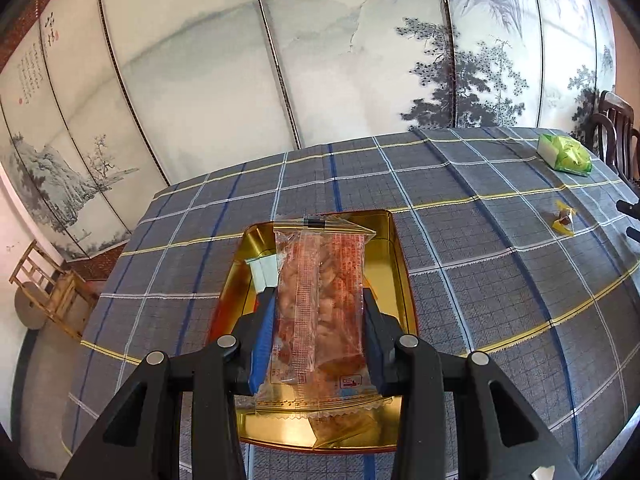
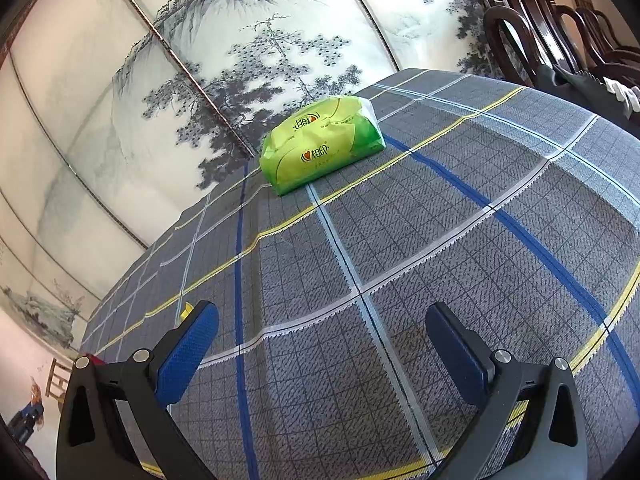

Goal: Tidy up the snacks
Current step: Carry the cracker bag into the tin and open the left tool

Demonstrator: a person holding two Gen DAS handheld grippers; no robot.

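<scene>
My left gripper (image 1: 318,300) is shut on a clear orange snack packet (image 1: 320,312) and holds it over a gold tin tray (image 1: 396,256) on the plaid tablecloth. Other wrapped snacks lie in the tray, partly hidden under the packet. A small yellow-wrapped candy (image 1: 563,218) lies on the cloth to the right. My right gripper (image 2: 322,316) is open and empty, low over the cloth; a yellow wrapper edge (image 2: 185,312) peeks out by its left finger.
A green tissue pack (image 2: 320,144) sits at the table's far edge, also in the left wrist view (image 1: 564,154). Dark wooden chairs (image 2: 532,28) stand at the right. A painted folding screen (image 1: 240,80) stands behind the table. A bamboo chair (image 1: 44,288) stands at the left.
</scene>
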